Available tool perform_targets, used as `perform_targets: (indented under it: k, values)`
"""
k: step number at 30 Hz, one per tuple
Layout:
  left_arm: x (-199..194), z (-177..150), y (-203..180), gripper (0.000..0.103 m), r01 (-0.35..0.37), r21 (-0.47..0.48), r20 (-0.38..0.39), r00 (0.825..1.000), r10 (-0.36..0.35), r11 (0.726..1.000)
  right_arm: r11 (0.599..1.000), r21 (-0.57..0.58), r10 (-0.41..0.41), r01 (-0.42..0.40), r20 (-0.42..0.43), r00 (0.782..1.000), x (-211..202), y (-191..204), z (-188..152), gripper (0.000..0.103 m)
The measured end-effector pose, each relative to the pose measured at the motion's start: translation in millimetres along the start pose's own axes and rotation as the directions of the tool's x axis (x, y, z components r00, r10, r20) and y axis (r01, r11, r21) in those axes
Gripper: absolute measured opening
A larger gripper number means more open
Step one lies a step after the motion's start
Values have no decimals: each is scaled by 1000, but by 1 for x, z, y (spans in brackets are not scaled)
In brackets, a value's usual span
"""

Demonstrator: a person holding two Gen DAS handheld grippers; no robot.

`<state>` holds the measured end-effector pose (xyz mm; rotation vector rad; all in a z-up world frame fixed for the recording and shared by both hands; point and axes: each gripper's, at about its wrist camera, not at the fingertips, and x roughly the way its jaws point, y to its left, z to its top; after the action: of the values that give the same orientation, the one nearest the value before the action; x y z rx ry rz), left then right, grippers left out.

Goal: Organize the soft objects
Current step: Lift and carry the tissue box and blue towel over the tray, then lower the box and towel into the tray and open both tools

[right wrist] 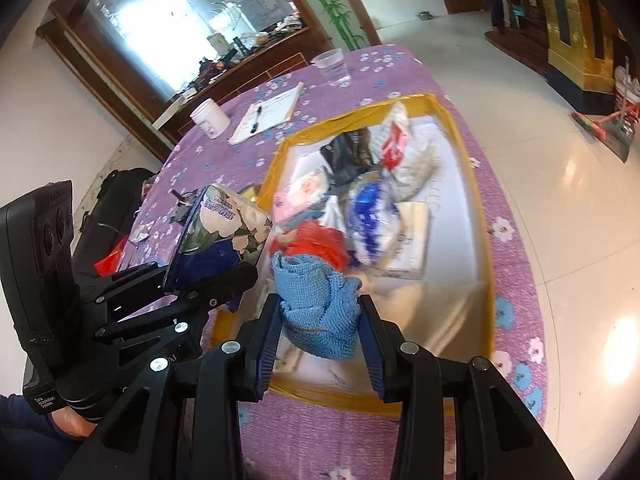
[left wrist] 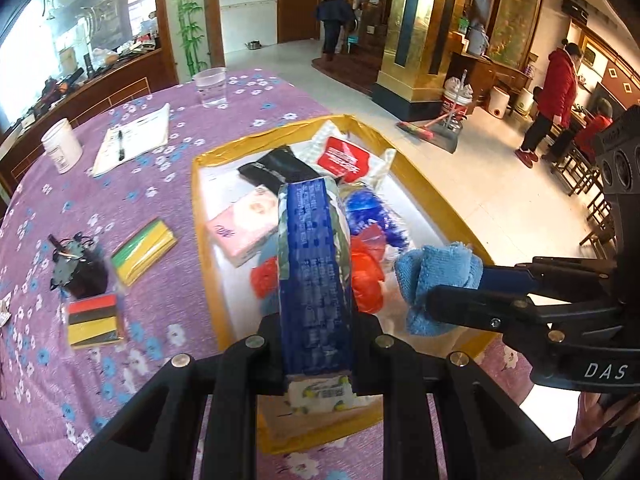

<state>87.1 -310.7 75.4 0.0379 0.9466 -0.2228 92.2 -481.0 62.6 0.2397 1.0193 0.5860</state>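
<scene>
Nearest the left wrist camera, the left gripper (left wrist: pixel 316 344) is clenched on a blue floral tissue pack (left wrist: pixel 314 272), its two black fingers pressing the pack's narrow sides so that the long blue face runs straight away from the lens. The pack hangs above the near half of a shallow tray with a yellow taped rim (left wrist: pixel 208 240), which sits on a purple flowered tablecloth (left wrist: pixel 120 208). To its right, the right gripper (left wrist: pixel 448 292) grasps a bunched light-blue cloth (left wrist: pixel 436 280); in the right wrist view the cloth (right wrist: pixel 320 312) is wedged between the blue-padded fingers (right wrist: pixel 266 344) and bulges out in front of them, over the near end of the tray. Inside the tray lie a pink tissue pack (left wrist: pixel 244 228), a black packet (left wrist: pixel 276 168), a red and white packet (left wrist: pixel 344 158), a blue and white plastic bag (left wrist: pixel 368 208) and a crumpled red plastic bag (left wrist: pixel 364 276), all crowded together. On the cloth left of the tray rest a green and yellow sponge (left wrist: pixel 144 250), a striped red, black and yellow sponge (left wrist: pixel 94 320) and a bunch of keys (left wrist: pixel 74 260). Farther back stand a white tub (left wrist: pixel 62 144), a notebook with a pen (left wrist: pixel 132 138) and a clear plastic cup (left wrist: pixel 210 86).
</scene>
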Motion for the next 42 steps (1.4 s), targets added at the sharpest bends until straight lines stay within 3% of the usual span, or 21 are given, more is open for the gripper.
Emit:
perform_targets:
  k: [17, 42]
  values:
    - [27, 3, -15, 19, 13, 37, -28, 1000, -12, 999, 999, 37, -39, 40, -33, 999, 6, -19, 0, 42]
    - [54, 19, -1, 19, -3, 8, -28, 1000, 3, 1000, 998, 33, -46, 49, -71, 996, 30, -29, 17, 42]
